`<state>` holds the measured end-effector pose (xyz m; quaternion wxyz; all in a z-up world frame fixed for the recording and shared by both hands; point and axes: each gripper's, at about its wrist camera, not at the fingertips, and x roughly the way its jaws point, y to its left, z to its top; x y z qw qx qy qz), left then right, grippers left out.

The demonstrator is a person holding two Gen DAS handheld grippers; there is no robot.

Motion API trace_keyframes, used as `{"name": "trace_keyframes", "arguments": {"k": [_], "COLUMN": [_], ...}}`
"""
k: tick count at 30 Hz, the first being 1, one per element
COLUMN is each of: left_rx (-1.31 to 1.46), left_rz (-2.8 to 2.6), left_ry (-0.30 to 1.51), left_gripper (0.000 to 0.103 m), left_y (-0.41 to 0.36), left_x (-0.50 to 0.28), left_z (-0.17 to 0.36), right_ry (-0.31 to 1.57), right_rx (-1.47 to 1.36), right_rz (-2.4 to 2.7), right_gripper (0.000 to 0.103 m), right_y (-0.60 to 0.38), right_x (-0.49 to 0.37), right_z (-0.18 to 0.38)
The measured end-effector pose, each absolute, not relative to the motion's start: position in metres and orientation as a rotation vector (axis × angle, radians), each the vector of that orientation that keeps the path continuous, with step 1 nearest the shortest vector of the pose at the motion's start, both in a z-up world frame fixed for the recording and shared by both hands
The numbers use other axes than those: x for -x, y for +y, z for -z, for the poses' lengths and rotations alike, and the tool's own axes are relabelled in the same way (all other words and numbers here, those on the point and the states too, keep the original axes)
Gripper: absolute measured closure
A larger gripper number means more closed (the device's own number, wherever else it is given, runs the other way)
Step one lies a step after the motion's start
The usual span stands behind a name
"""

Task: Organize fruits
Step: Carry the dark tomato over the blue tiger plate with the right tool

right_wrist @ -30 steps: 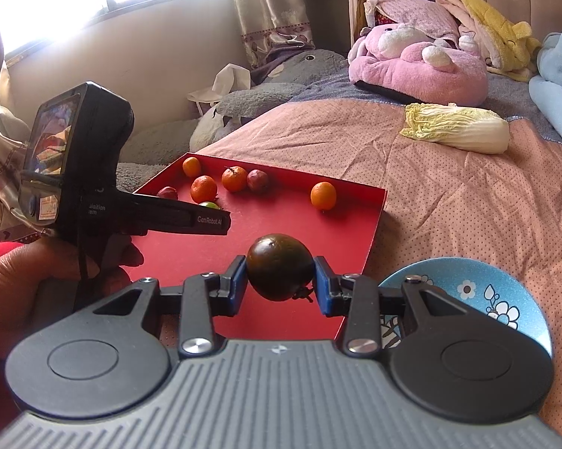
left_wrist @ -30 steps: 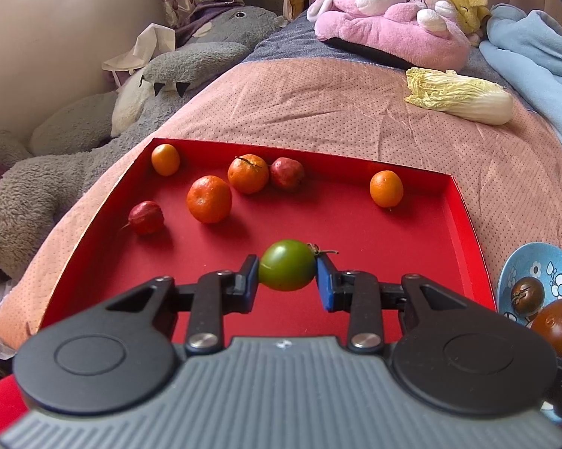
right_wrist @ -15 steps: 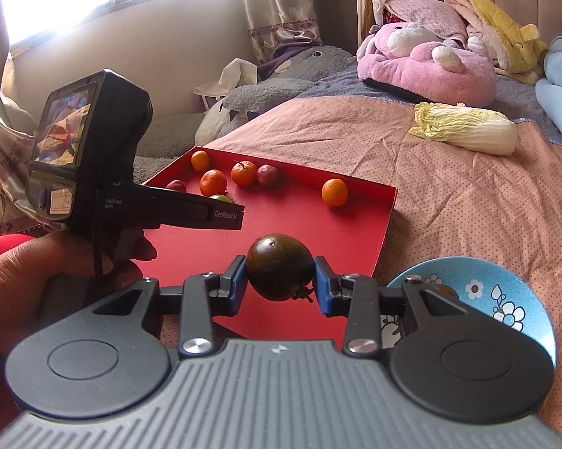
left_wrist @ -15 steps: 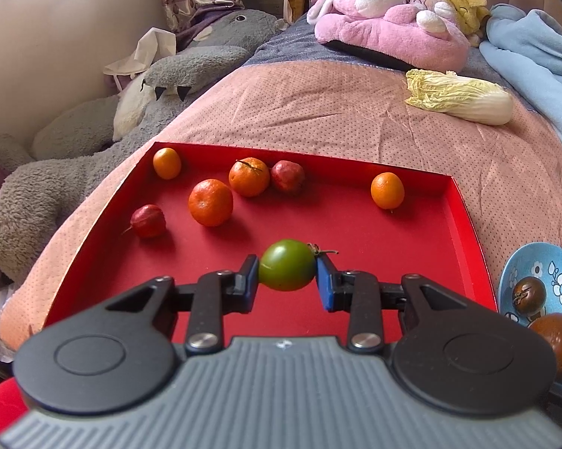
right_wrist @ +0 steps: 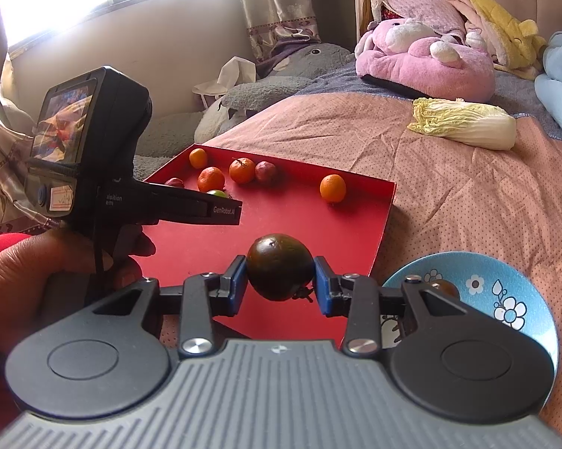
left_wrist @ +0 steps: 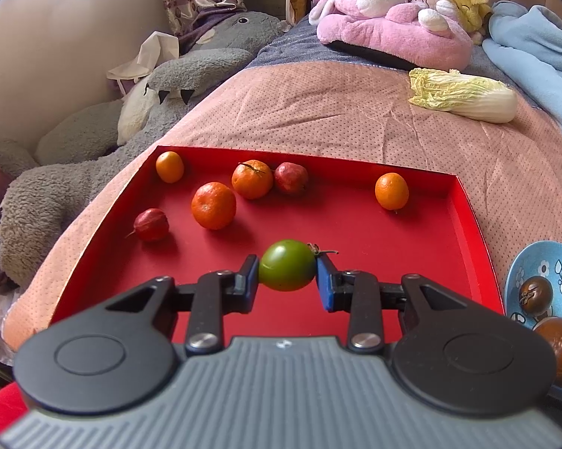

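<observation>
My left gripper (left_wrist: 287,274) is shut on a green tomato (left_wrist: 286,265) and holds it over the red tray (left_wrist: 356,232). The tray holds several oranges, such as one (left_wrist: 213,205), and two red fruits, one at the left (left_wrist: 150,224). My right gripper (right_wrist: 280,280) is shut on a dark brown tomato (right_wrist: 280,266), over the tray's near right part (right_wrist: 288,220). A blue flowered bowl (right_wrist: 498,295) lies to its right with a dark tomato (right_wrist: 445,287) in it. The bowl (left_wrist: 543,280) also shows in the left wrist view with a dark tomato (left_wrist: 535,295) inside.
The tray and bowl lie on a pink bedspread (left_wrist: 356,112). A napa cabbage (left_wrist: 464,93) lies farther back. A pink plush (left_wrist: 389,30), a grey plush (left_wrist: 168,86) and a blue blanket (left_wrist: 535,45) border the bed. The left gripper's body (right_wrist: 94,172) fills the left of the right wrist view.
Both grippers keep their hold on their tomatoes. The right gripper has shifted slightly, so the tray and bowl sit a little more to the right and farther. The left view barely moves.
</observation>
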<state>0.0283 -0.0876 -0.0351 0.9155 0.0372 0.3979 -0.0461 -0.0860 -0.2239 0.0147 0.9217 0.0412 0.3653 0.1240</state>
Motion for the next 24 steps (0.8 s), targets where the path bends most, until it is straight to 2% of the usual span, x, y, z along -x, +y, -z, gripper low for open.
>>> {"name": "trace_keyframes", "arguments": {"k": [24], "left_rx": [-0.109], "left_rz": [0.092], "left_ry": [0.824], "left_gripper": [0.067], "left_y": [-0.092], "left_x": [-0.029], "left_z": [0.037], "right_ry": [0.74], "right_rx": [-0.134], "right_rz": [-0.23], "right_gripper": [0.06], "right_y": [-0.241], "right_x": [0.095], "right_z": [-0.012]}}
